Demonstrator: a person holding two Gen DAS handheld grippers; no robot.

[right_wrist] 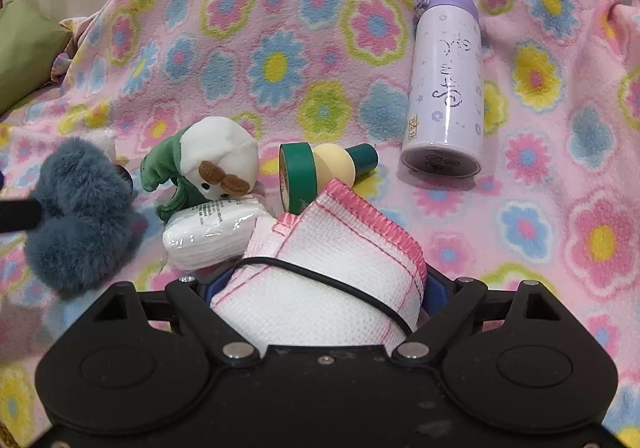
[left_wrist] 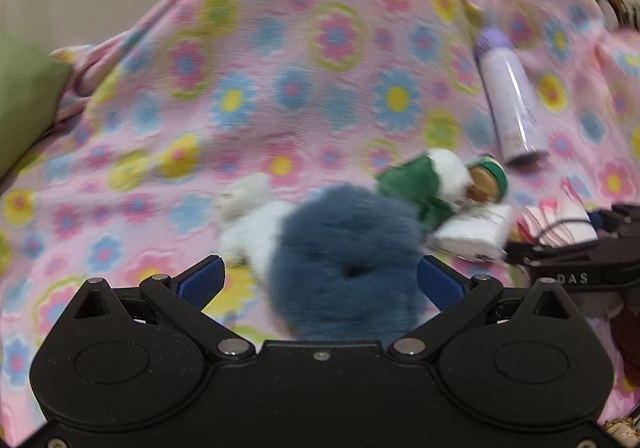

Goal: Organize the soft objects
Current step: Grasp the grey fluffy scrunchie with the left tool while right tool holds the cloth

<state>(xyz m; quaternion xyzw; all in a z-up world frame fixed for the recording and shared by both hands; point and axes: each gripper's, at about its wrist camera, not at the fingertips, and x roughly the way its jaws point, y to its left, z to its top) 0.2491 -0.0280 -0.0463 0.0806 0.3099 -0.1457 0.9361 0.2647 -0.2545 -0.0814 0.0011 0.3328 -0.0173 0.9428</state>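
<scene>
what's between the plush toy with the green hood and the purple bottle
In the right wrist view, a green and cream toy lies on its side between the plush toy and the purple bottle, on the flowered blanket.

The lilac bottle, lying at about 1 o'clock in the right wrist view, bears purple script down its side, too ornate to read with certainty, and a small gold sticker near its base with unreadable marks. The white plastic packet at 9 o'clock carries fine black print, too small to make out. In the left wrist view, at 3 o'clock, the right gripper shows the raised letters "DAS".
</scene>
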